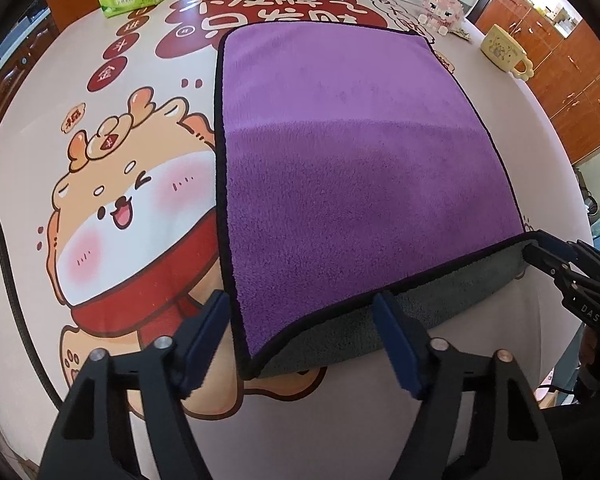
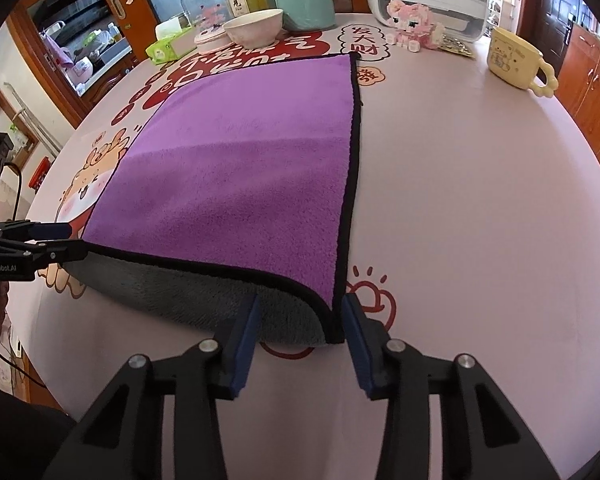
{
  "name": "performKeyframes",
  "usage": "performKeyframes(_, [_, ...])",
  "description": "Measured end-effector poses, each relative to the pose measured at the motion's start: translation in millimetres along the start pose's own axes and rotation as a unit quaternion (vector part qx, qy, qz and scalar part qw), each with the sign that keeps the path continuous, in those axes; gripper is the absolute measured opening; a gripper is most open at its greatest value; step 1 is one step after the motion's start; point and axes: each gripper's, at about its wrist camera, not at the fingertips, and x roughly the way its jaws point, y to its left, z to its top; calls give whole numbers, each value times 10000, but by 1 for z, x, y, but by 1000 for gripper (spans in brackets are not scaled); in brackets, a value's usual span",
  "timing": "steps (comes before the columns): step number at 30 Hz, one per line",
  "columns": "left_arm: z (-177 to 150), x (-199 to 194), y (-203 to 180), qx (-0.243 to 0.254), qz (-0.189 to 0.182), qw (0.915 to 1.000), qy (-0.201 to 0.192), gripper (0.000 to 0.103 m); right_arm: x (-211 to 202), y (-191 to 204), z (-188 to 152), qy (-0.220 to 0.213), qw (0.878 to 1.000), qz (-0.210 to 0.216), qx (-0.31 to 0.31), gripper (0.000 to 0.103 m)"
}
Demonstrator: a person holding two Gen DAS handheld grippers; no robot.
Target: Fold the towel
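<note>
The tabletop [image 2: 480,200] is covered by a printed cloth, and the purple towel [image 1: 340,152] is spread flat at its middle, the near edge lifted so that the grey underside is shown. The left hand-held gripper [image 1: 300,340] is spread around the near left corner; the right hand-held gripper [image 2: 300,344] is spread around the near right corner. Nothing is pinched yet. Both corners should probably be clamped evenly, then carried together towards the far edge, beside the bowl [image 2: 254,26], so the hems are matched.
</note>
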Motion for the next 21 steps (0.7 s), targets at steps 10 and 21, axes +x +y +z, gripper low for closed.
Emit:
performKeyframes(10, [-1,6,1,-56,-162,9998,84,46,3,-1,1,57,9999,-116,-65,25])
performKeyframes(21, [-8,6,9,-297,-249,9992,121,14,-1,2,1,-31,9995,-287,-139,15])
